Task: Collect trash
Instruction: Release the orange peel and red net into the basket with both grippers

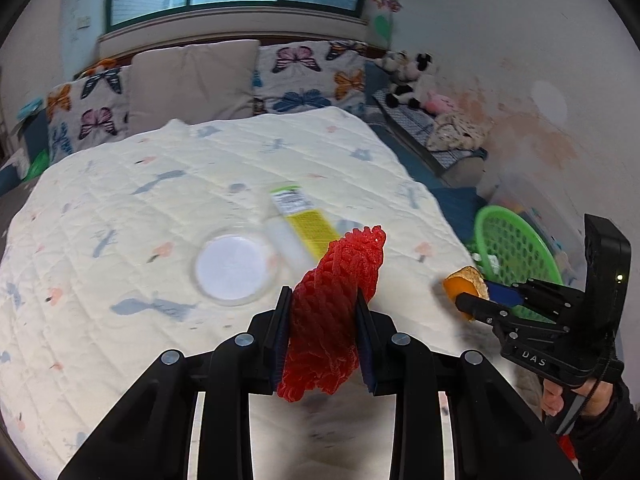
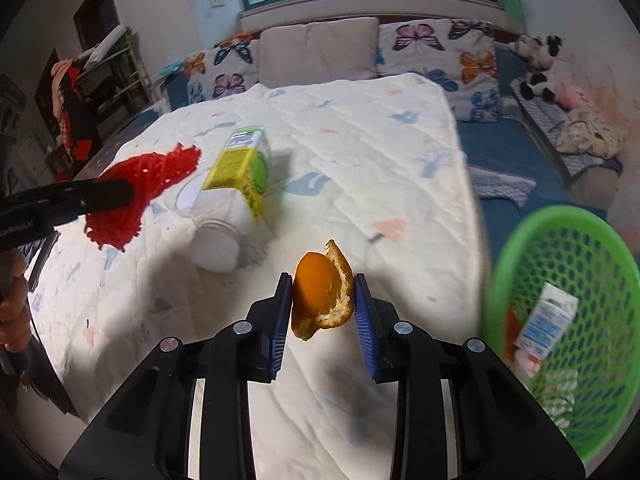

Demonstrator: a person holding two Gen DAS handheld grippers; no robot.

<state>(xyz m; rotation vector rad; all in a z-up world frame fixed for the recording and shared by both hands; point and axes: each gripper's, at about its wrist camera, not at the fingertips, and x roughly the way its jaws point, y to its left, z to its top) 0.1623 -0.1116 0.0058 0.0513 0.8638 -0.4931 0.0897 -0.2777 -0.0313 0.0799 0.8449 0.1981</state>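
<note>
My left gripper (image 1: 322,300) is shut on a red foam fruit net (image 1: 338,304) and holds it above the bed; it also shows at the left of the right wrist view (image 2: 132,196). My right gripper (image 2: 323,292) is shut on an orange peel (image 2: 320,292), also seen at the right of the left wrist view (image 1: 464,284). A green mesh basket (image 2: 600,256) stands off the bed's right edge with a carton and wrappers in it. A white plastic jar with a yellow-green label (image 2: 236,200) and a clear round lid (image 1: 232,266) lie on the quilt.
The cream quilt (image 1: 160,208) covers the bed. Butterfly pillows (image 2: 436,52) and a beige pillow line the headboard. Stuffed toys (image 2: 540,64) sit on a side bench at the right. A clothes rack (image 2: 76,92) stands at the left.
</note>
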